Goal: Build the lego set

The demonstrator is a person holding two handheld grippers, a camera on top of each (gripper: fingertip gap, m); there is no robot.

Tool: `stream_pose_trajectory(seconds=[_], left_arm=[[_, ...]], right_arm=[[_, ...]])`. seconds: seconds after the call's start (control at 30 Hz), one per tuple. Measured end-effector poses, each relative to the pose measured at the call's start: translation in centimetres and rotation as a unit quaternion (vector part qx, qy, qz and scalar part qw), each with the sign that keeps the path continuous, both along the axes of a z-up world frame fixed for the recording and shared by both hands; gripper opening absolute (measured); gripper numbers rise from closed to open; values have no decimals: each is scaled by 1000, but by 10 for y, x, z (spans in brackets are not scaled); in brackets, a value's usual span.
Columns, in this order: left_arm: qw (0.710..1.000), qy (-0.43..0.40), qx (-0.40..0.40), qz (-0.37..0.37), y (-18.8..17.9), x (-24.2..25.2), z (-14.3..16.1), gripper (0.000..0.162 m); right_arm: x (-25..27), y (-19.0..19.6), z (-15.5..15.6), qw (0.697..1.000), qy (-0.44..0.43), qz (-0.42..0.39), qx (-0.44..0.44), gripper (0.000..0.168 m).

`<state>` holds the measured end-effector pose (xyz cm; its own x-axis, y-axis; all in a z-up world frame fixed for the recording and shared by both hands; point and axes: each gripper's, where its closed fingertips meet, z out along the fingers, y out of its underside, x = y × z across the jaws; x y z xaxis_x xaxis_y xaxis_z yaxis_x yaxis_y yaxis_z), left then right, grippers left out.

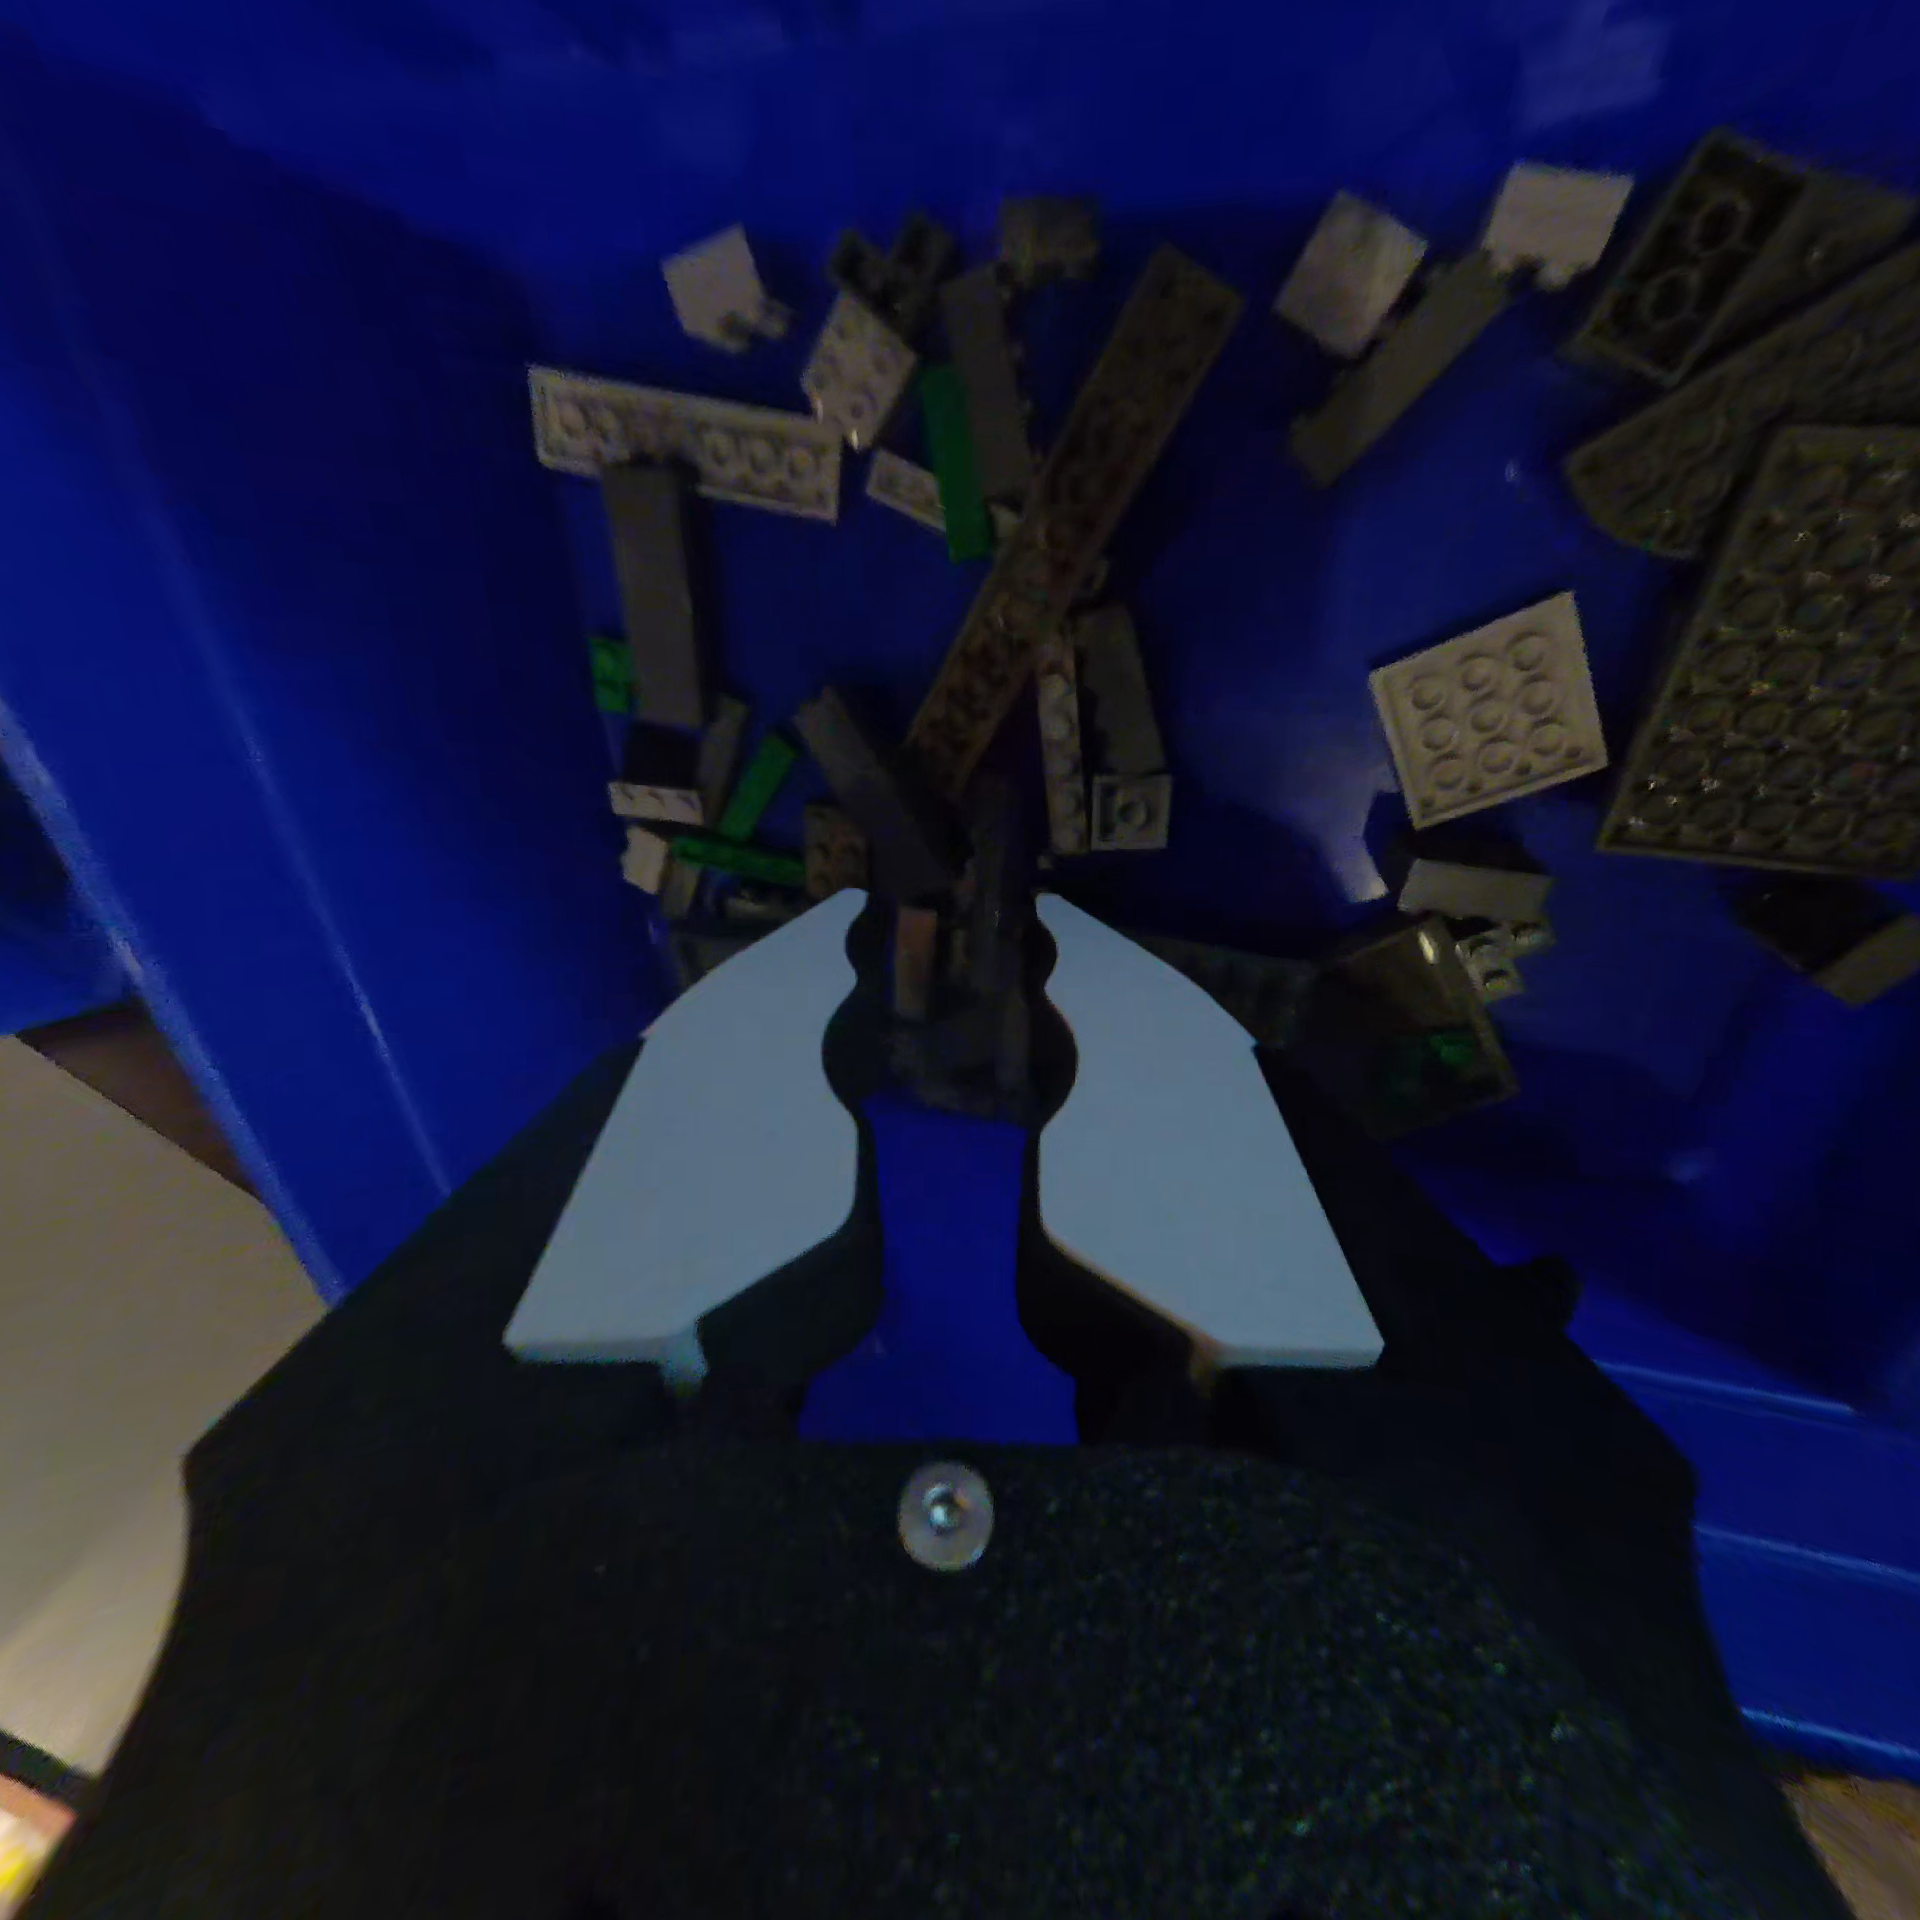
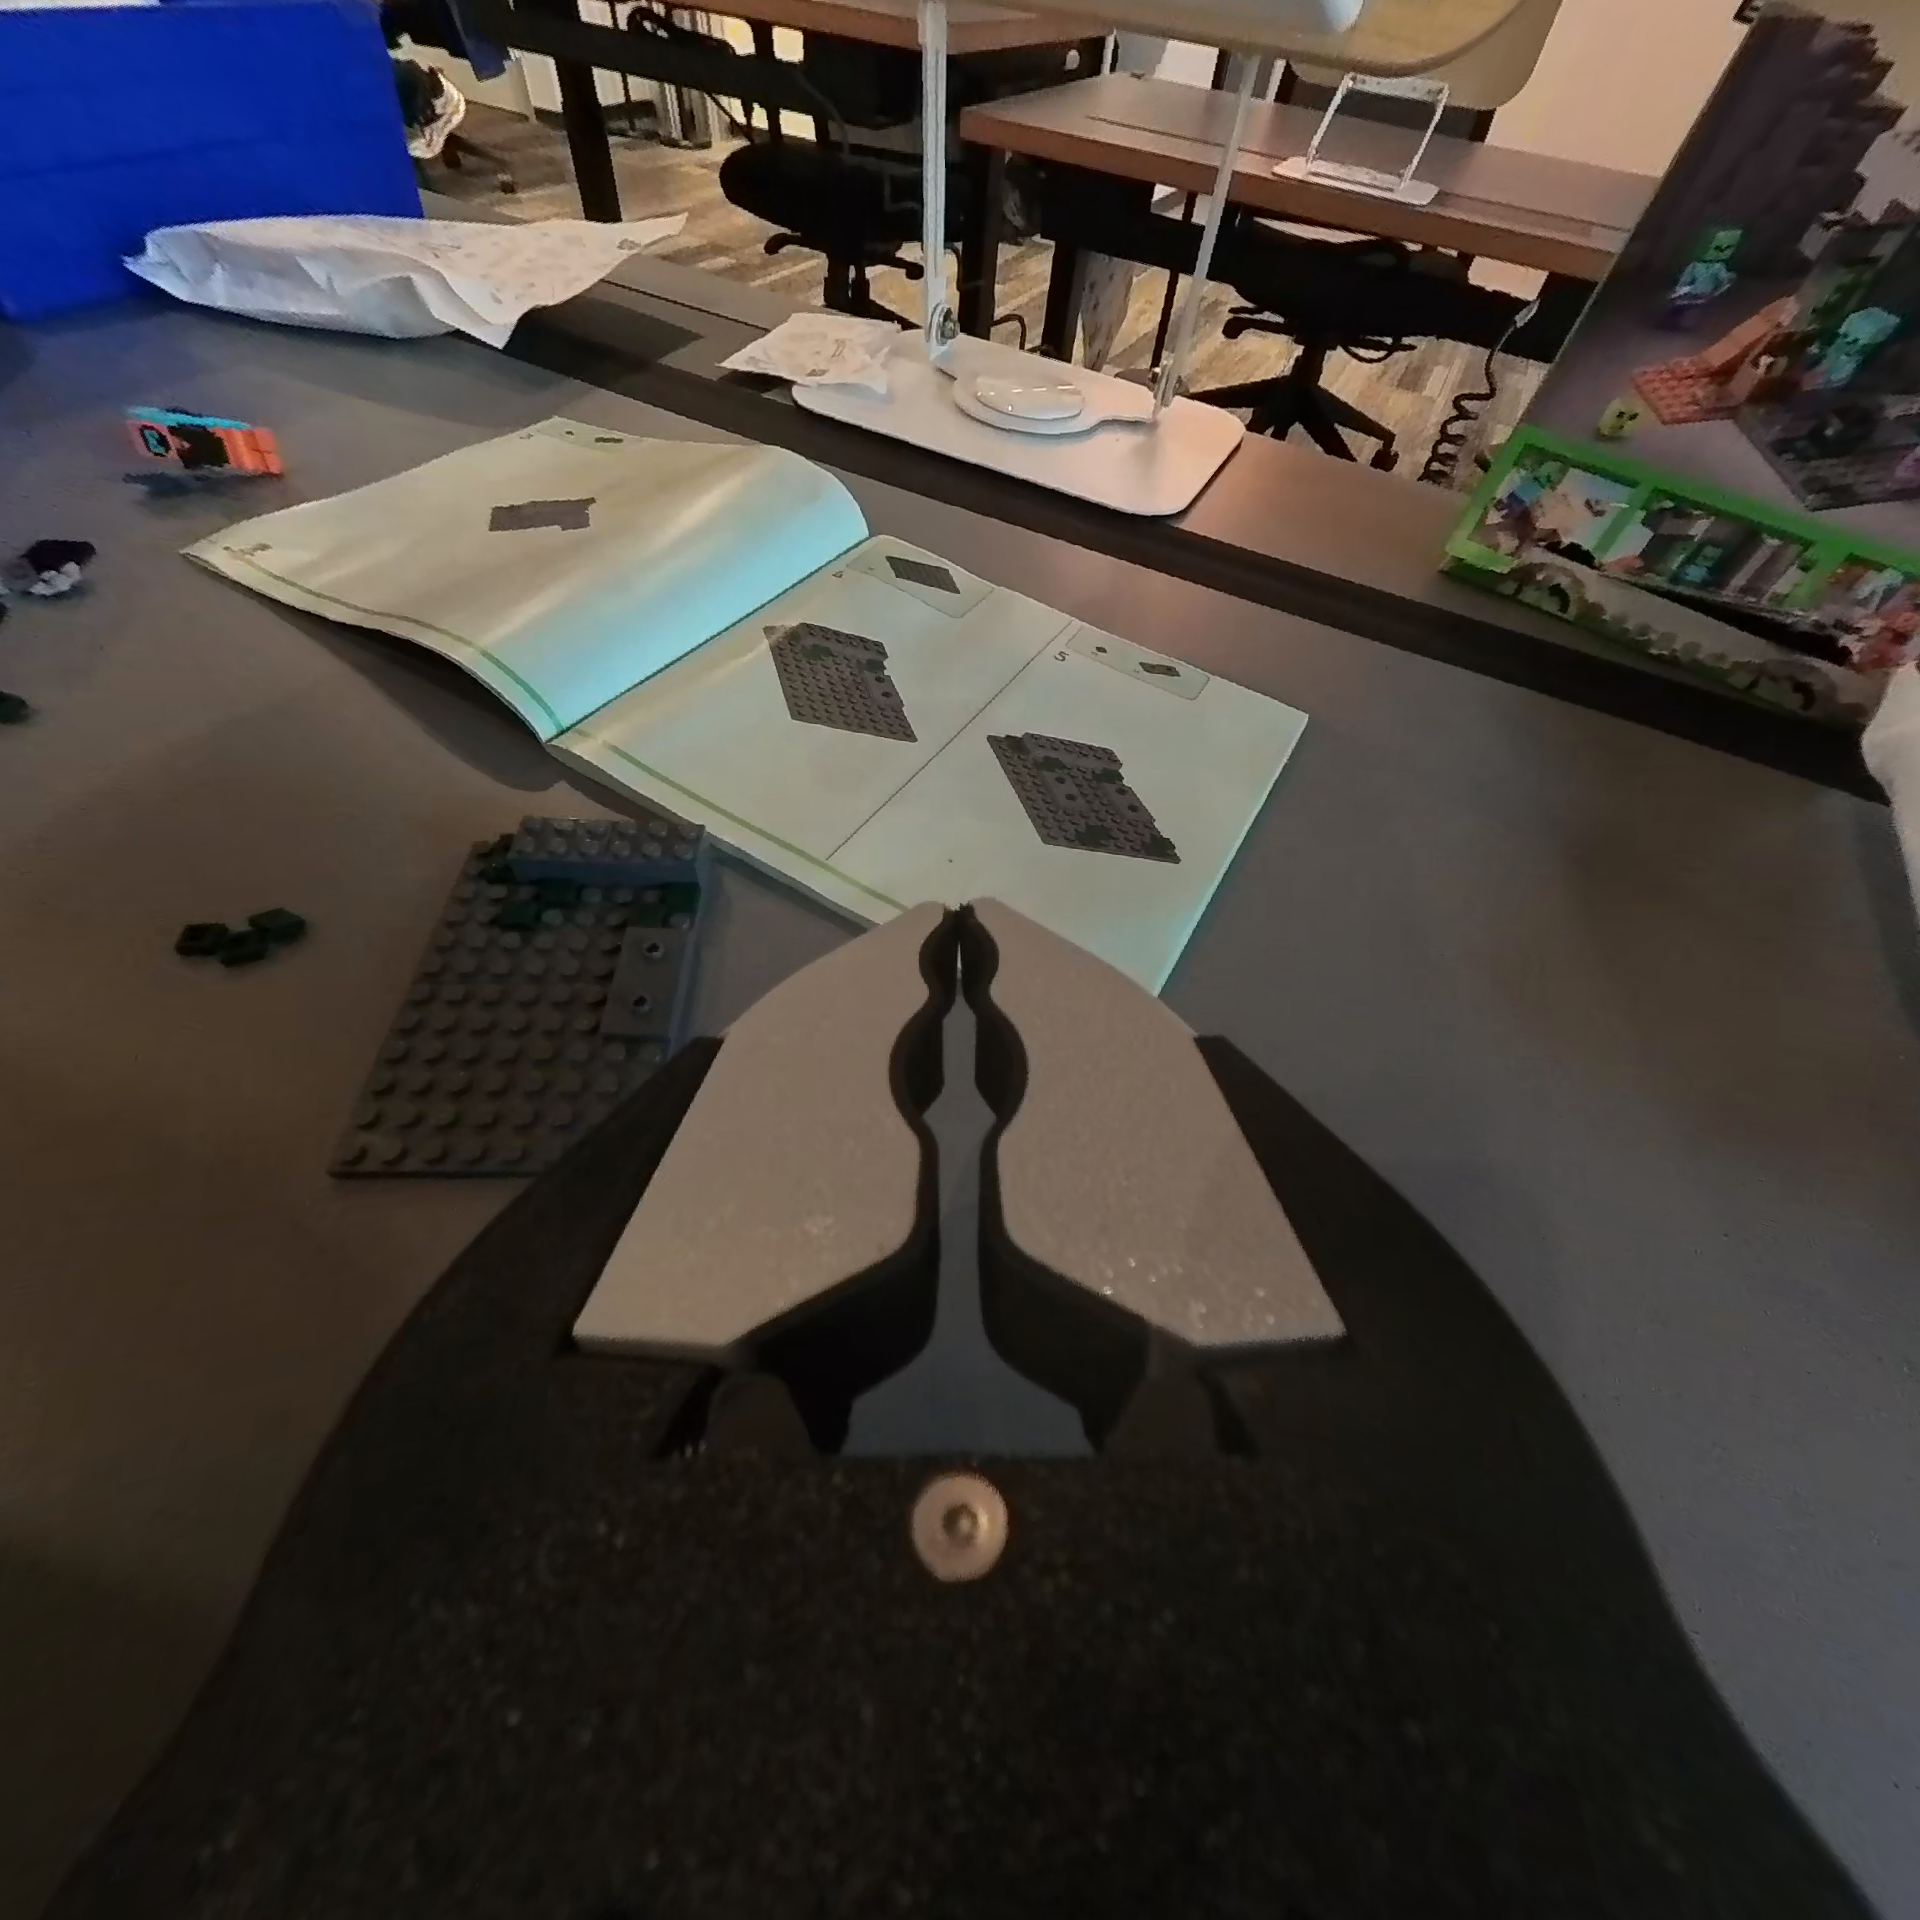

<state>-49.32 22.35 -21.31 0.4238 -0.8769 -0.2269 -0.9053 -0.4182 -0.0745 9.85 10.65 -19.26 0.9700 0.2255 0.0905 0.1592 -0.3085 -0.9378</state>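
My left gripper reaches down into a blue bin of loose grey, dark and green lego pieces. Its jaws are nearly closed on a dark lego piece that fills the gap between the fingertips; the picture is dim and blurred there. A long dark plate lies just beyond the tips. My right gripper is shut and empty above the grey table. A dark grey baseplate with a grey brick on its far edge lies to the left of the right gripper.
The open instruction booklet lies just beyond the right gripper. A few small dark pieces lie left of the baseplate. The lego box stands at the right, a white lamp base and a white bag at the back. To the long dark plate: left tips about 7 cm, right tips about 55 cm.
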Motion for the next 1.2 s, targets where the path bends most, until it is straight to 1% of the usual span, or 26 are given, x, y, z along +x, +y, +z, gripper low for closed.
stream_pose_trajectory(seconds=[0.17,0.23,0.3,0.4,0.5,0.53,0.67,0.77,0.87,1.0,1.1,1.2], left_arm=[[997,-53,20,-54,7,38,0,27],[995,-70,10,-75,8,55,-5,30],[992,-84,19,-92,16,67,-9,31],[989,-102,-14,-108,17,80,-21,40],[987,-88,-34,-130,18,78,-35,44],[986,-92,-44,-131,17,79,-38,42],[986,-101,-42,-128,19,77,-38,23],[988,-82,-60,-119,11,64,-40,17],[988,-70,-78,-113,-4,50,-39,19],[986,-61,-102,-114,-29,34,-27,22],[987,-61,-102,-104,-34,27,-16,25],[989,-70,-87,-100,-26,23,-6,27]], right_arm=[[0,-1,1,1000,0,1,3,0],[0,-1,1,1000,0,1,3,0],[0,-1,1,1000,0,1,3,0],[0,-1,1,1000,1,1,3,0],[0,-1,2,1000,3,1,3,0],[0,-1,2,1000,4,0,3,0],[0,-1,1,1000,5,1,1,0],[0,-1,2,1000,6,0,3,0],[1,-1,2,1000,7,0,3,0],[0,-1,1,1000,4,2,0,0],[-1,-1,1,1000,3,2,1,0],[-1,-1,2,1000,2,2,3,0]])
